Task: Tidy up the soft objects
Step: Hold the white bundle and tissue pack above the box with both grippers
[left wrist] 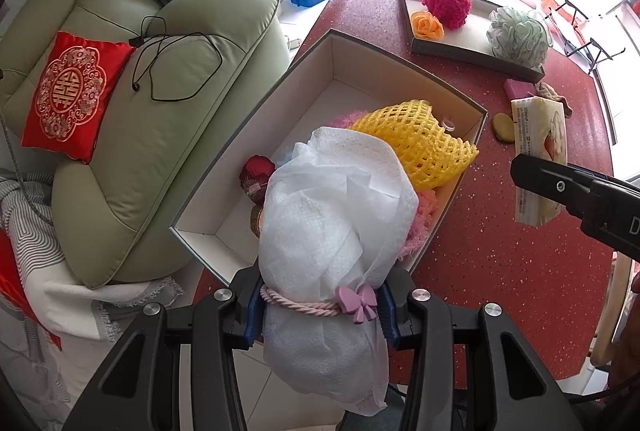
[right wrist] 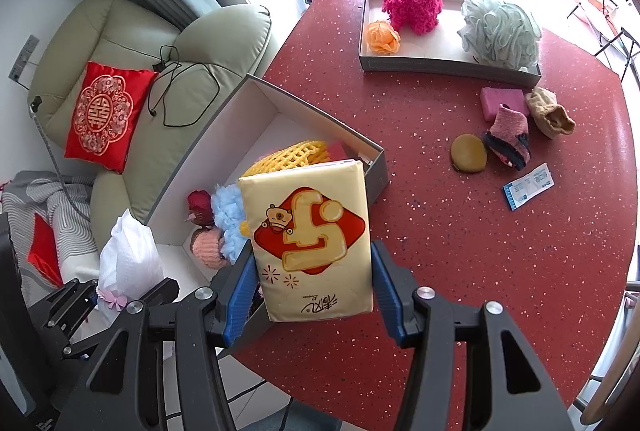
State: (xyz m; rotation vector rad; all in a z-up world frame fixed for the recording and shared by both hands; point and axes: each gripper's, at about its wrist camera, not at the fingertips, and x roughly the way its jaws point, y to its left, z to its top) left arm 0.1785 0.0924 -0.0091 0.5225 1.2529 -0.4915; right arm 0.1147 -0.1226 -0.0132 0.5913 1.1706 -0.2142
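1. Red speckled tabletop (right wrist: 460,231) fills the right of both views, with a green sofa (left wrist: 160,119) at the left.
2. At lower centre of the left wrist view, the left tool (left wrist: 320,305) is clamped on a white wrapped bundle (left wrist: 336,207) at its pink cord, holding it over the near end of the open box (left wrist: 224,155).
3. At lower centre of the right wrist view, the right tool (right wrist: 312,283) grips a yellow tissue pack (right wrist: 310,239) by its sides, above the box's near right corner.
4. Inside the box lie a yellow foam net (left wrist: 424,147) and several fluffy pieces.
5. Upper right, a shallow tray (right wrist: 440,65) holds a magenta pompom (right wrist: 412,7), an orange rose (right wrist: 383,37) and a bath pouf (right wrist: 500,31); socks (right wrist: 516,135) and a sponge (right wrist: 502,101) lie loose nearby.
6. The step looks like placing both held items into the box; next, each should be lowered onto a free spot before its tool opens.
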